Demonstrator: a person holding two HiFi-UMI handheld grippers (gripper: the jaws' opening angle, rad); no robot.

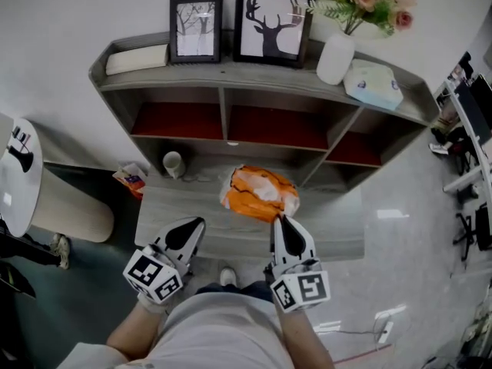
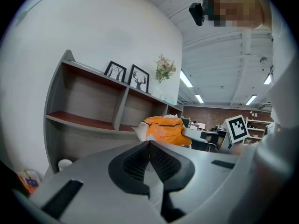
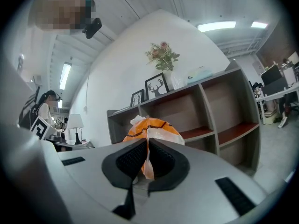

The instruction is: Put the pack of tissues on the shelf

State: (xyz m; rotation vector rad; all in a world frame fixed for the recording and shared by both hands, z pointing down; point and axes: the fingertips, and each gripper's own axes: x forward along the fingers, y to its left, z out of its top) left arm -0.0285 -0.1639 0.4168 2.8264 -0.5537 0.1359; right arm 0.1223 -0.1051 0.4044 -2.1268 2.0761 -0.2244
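A white cup (image 1: 173, 163) stands at the left end of the shelf's (image 1: 231, 74) lower ledge. The left gripper (image 1: 197, 223) hangs in front of that ledge, its fingers pressed together with nothing between them. To its right, the pack of tissues (image 1: 260, 193) (orange and white wrapper) is held up before the middle compartments, over the ledge. The right gripper (image 1: 279, 220) has its fingers clamped on the wrapper's near edge. On the top board, at the right, are a white vase (image 1: 336, 58) and a pale blue pack (image 1: 373, 84).
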